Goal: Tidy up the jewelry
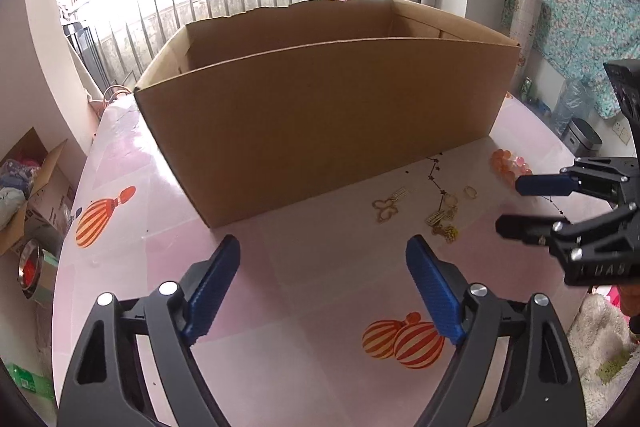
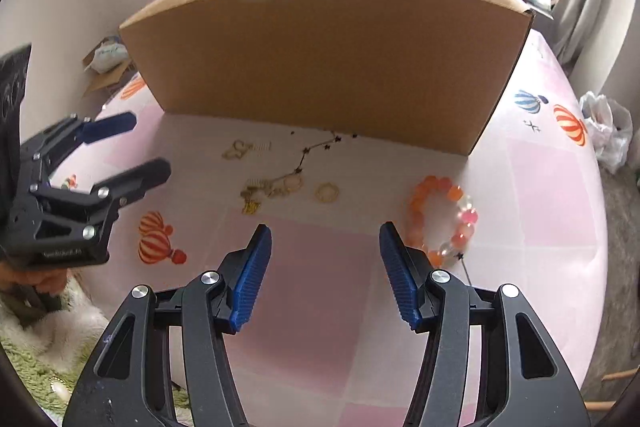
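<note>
Nearest in the right wrist view, the right gripper point(image 2: 326, 267) stands with its blue pads parted and nothing between them, above the pink balloon-print tablecloth point(image 2: 304, 307). The left gripper point(image 1: 322, 287) is spread wide and likewise empty. Just beyond the right gripper's right finger lies an orange and pink bead bracelet point(image 2: 442, 219). Farther out sit a small gold ring point(image 2: 327, 192), a tangle of gold chain and pendants point(image 2: 272, 189), a thin chain with dark star-like charms point(image 2: 316, 151), though blur makes them hard to read, and a pale gold cut-out piece point(image 2: 237, 149). Behind everything stands an open cardboard box point(image 2: 320, 59).
</note>
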{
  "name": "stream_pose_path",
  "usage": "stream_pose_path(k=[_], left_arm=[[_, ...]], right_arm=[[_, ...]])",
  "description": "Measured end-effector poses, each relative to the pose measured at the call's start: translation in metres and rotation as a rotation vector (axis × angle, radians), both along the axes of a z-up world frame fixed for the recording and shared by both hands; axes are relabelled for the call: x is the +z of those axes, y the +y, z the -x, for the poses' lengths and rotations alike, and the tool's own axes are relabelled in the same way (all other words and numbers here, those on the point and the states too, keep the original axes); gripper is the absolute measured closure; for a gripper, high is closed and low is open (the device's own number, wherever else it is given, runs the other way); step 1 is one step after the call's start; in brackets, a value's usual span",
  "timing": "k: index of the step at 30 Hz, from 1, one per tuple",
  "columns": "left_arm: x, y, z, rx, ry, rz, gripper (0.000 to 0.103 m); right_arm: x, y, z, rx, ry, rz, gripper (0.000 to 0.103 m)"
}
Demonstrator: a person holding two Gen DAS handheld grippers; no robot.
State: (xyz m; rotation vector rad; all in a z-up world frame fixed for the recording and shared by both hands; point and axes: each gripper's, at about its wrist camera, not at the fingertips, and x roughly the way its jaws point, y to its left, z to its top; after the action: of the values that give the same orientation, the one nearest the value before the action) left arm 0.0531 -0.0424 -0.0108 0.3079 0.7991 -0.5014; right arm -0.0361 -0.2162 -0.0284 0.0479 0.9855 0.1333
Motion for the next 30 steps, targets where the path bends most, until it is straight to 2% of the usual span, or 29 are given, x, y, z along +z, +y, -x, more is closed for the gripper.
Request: stream_pose_path(k=[2, 4, 10, 14, 20, 27, 30], left_arm=[[-0.003, -0.009, -0.004, -0.022, 0.007, -0.017, 0.037], [-0.006, -0.016, -0.01, -0.045, 0.021, -0.012, 0.046], [-0.012, -0.036, -0.017, -0.135, 0.047, -0.029, 0.065], [-0.017, -0.041, -0.023, -0.148, 0.068, -0.035, 0.075], [-0.024, -0.044, -0.032, -0.159, 0.144, -0.003, 0.076], [-0.024, -0.053, -0.034, -0.179, 0.113, -0.053, 0.076], [-0.026, -0.057, -0.037, -0.19, 0.116, -0.048, 0.077]], right_arm=[[-0.005, 0.006, 0.004, 0.009, -0.005, 0.028, 0.046], [-0.006, 0.013, 0.008, 0.021, -0.022, 0.06, 0.025], [-0.011, 0.031, 0.017, 0.057, -0.038, 0.081, 0.008], [-0.016, 0.032, 0.014, 0.076, -0.041, 0.062, 0.008], [-0.014, 0.034, 0.015, 0.094, -0.05, 0.05, 0.008], [-0.016, 0.019, 0.013, 0.116, -0.044, 0.019, 0.008], [-0.014, 0.016, 0.011, 0.111, -0.038, 0.006, 0.008]])
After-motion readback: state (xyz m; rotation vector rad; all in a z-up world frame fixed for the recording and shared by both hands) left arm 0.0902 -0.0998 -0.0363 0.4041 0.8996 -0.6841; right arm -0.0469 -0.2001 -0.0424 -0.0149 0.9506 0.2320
